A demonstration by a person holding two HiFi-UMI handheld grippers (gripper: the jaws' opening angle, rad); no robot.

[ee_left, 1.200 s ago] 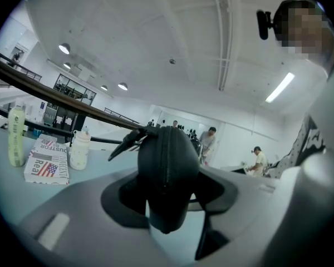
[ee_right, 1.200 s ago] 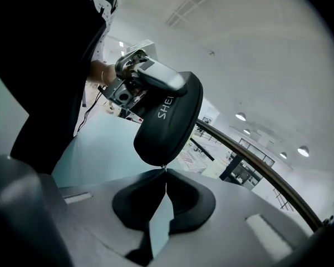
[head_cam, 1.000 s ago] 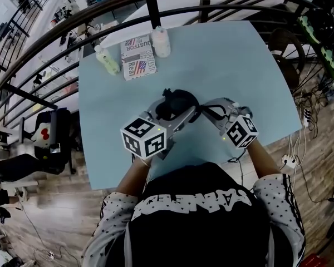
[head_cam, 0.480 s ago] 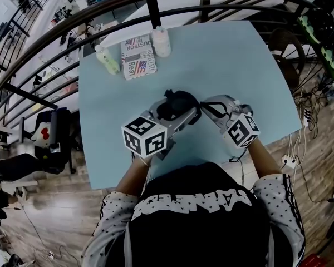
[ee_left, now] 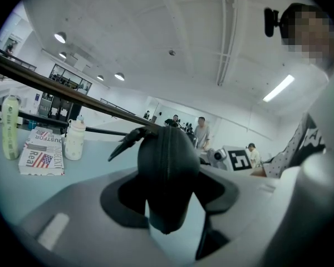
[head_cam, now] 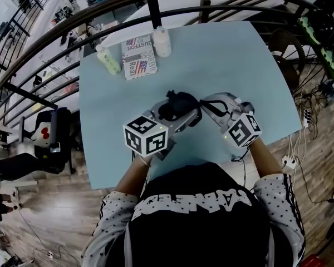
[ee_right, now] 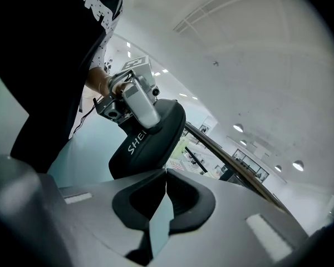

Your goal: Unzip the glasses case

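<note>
Clamping the black, rounded zip-up glasses case (head_cam: pixel 177 102) between its jaws, the left gripper (head_cam: pixel 183 117) held it over the pale blue tabletop (head_cam: pixel 228 60), near the front edge. The right gripper (ee_right: pixel 166 174) had its jaws together, tips beside the case; no zip pull discernible between them.

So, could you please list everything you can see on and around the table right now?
table: one, light blue, under everything
glasses case: one, black, mid-table, between the left gripper's jaws
green bottle: one, pale green, far left of the table
white bottle: one, white, far edge
printed box: one, white with a flag print, between the bottles
railing: one, dark, beyond the table
left gripper: one, grey, clamped on the glasses case
right gripper: one, grey, jaws together, at the case's right
person: one, black top with dotted sleeves, near edge
</note>
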